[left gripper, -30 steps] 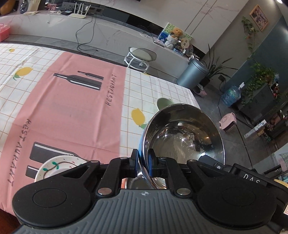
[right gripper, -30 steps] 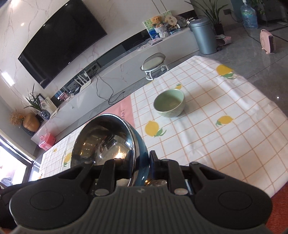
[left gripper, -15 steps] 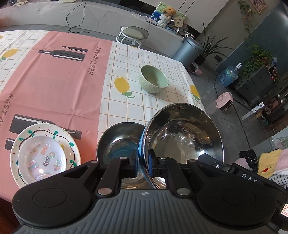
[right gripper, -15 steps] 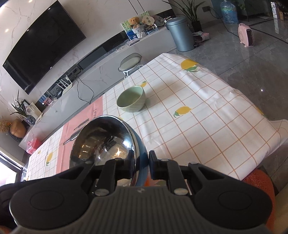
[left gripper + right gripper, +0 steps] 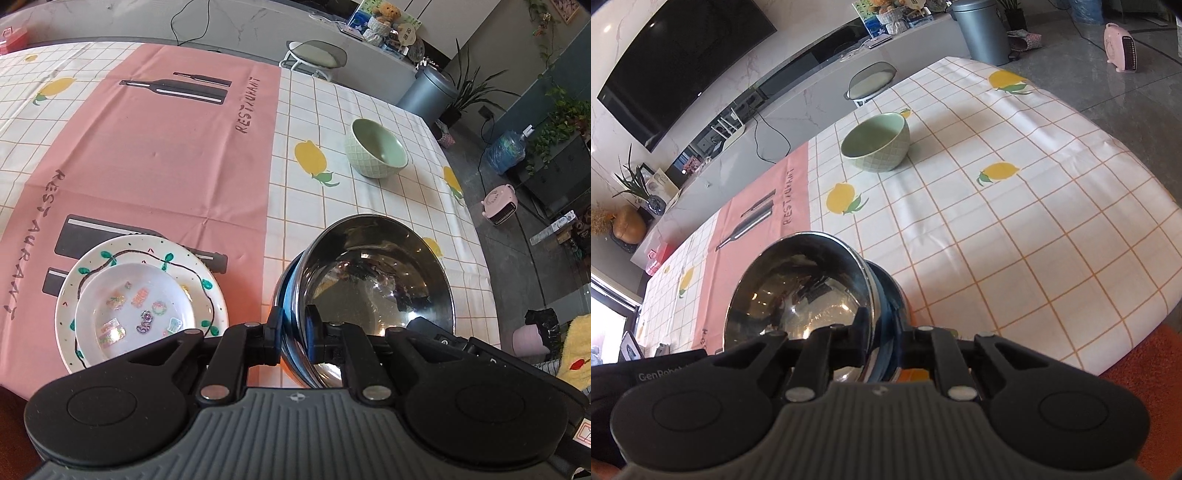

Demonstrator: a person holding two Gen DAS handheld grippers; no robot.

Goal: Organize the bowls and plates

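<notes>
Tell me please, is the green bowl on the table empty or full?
Empty. The green bowl stands upright on the tablecloth, and its bare pale inside shows in both views.

Bright daylight fills both views, and focus is sharp. Highlights glare inside the steel bowl point(image 5: 373, 280). The green bowl point(image 5: 876, 143) casts a soft shadow on the worktop point(image 5: 1015, 229). Fisheye distortion bends every edge.

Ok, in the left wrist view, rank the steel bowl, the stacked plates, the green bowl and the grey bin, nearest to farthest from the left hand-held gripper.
1. Steel bowl: its rim is clamped in the left hand-held gripper.
2. Stacked plates: just left, on the pink cloth.
3. Green bowl: farther ahead, right of centre.
4. Grey bin: on the floor beyond the table.
</notes>
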